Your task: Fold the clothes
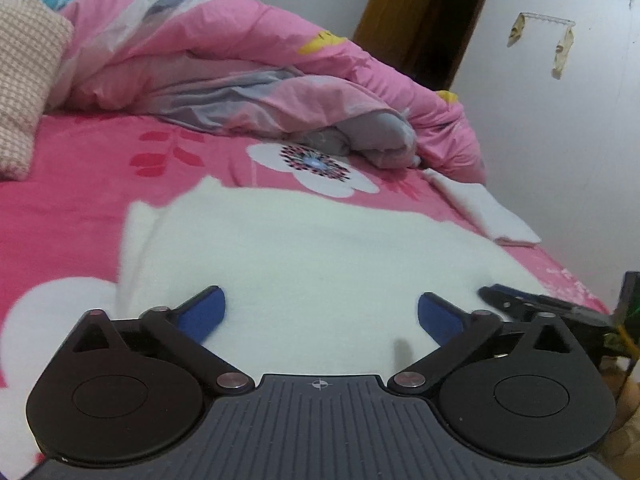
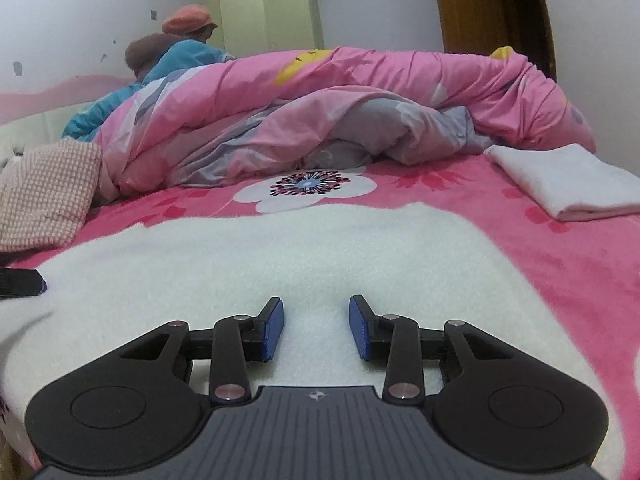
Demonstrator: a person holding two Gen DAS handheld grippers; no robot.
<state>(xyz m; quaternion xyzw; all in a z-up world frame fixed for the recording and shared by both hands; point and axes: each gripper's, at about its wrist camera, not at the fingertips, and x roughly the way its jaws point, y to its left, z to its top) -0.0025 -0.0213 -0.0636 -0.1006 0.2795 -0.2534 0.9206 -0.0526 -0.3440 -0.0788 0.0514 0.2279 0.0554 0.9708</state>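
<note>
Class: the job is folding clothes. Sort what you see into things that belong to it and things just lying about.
Job: white garment, spread flat; folded white cloth; left gripper; right gripper.

Lying about: pink duvet; checked cloth; hats; wardrobe.

both cameras sit low on their grippers and look forward and slightly down across the bed, close over a white cloth. the left view faces toward the wall and door, with the right gripper at its right edge. the right view faces the quilt squarely, wardrobe behind. they share the cloth, the flower print, the quilt, and a folded cloth.
</note>
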